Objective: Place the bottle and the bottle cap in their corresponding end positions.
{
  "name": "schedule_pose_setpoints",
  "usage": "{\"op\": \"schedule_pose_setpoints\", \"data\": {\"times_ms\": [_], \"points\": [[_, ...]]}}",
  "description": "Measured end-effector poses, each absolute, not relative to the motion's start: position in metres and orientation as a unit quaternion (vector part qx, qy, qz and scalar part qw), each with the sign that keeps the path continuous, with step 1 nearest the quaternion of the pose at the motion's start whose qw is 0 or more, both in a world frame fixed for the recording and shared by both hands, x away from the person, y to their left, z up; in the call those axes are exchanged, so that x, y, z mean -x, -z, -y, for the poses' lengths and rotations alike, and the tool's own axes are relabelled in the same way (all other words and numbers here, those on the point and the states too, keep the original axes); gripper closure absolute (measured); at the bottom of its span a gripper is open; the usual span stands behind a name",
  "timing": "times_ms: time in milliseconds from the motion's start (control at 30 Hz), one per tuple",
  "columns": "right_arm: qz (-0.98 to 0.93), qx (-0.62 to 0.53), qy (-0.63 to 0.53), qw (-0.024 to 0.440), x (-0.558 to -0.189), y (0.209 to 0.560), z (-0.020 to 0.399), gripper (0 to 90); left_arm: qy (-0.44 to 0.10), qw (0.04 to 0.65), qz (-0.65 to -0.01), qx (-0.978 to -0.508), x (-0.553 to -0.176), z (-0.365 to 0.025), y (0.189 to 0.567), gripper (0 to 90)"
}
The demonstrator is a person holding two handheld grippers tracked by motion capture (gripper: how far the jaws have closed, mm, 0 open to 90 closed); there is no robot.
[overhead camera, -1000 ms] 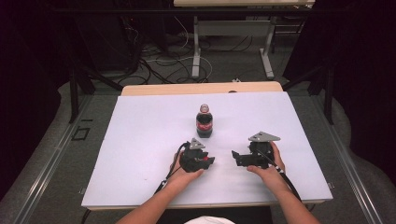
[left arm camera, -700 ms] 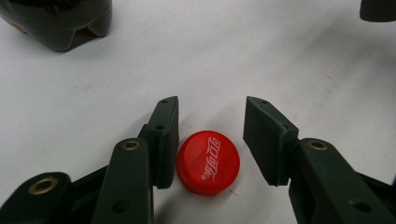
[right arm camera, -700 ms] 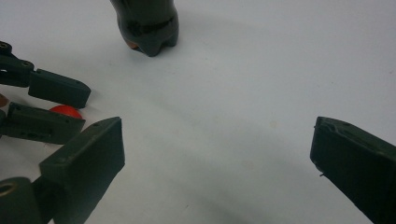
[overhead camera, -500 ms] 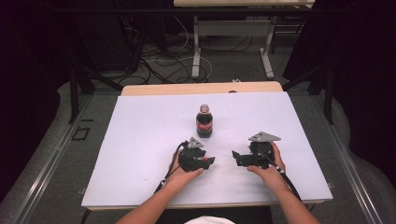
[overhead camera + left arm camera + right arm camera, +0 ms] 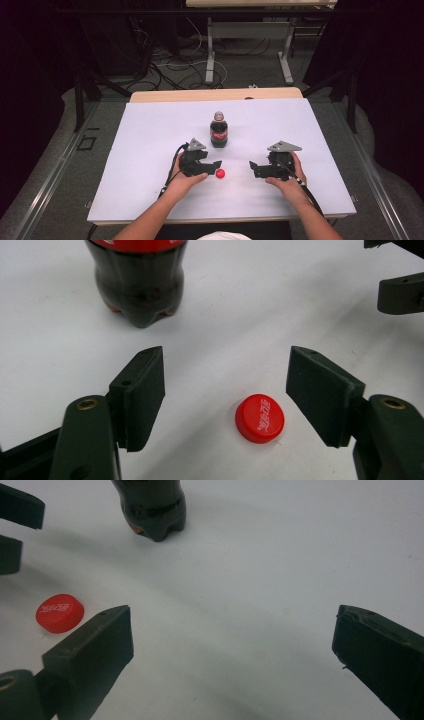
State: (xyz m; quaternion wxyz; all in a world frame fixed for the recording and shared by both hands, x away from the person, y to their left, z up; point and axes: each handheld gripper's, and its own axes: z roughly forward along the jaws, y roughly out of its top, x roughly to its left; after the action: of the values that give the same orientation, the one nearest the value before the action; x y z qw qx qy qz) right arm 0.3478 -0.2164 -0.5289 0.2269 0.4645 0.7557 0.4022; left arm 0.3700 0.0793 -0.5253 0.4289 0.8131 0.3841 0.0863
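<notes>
Between left gripper (image 5: 225, 390) jaws: red cap (image 5: 259, 418) flat, top up.

High view: overhead, facing forward-down | gripper views: close, low over white table (image 5: 150, 130) | shared: small red plastic cap (image 5: 220, 173), dark cola bottle (image 5: 218, 131)

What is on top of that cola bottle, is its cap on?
The bottle shows a bare neck with no cap on it. A red cap lies on the white table, beside the left tool, whose jaws have just been opening.
</notes>
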Motion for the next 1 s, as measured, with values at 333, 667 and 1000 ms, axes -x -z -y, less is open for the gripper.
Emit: {"op": "schedule_pose_setpoints", "data": {"times_ms": [333,667,1000], "points": [[-0.753,-0.467,-0.404,0.227,-0.348,0.527,0.221,2.7,-0.110,0.458,-0.381,-0.796,-0.367,-0.124,0.501,28.8],[-0.750,-0.470,-0.404,0.230,-0.348,0.526,0.223,2.7,-0.139,0.465,-0.425,-0.764,-0.364,-0.168,0.494,19.5],[-0.745,-0.476,-0.403,0.234,-0.350,0.527,0.229,2.7,-0.143,0.459,-0.472,-0.739,-0.360,-0.211,0.511,3.8]]}}
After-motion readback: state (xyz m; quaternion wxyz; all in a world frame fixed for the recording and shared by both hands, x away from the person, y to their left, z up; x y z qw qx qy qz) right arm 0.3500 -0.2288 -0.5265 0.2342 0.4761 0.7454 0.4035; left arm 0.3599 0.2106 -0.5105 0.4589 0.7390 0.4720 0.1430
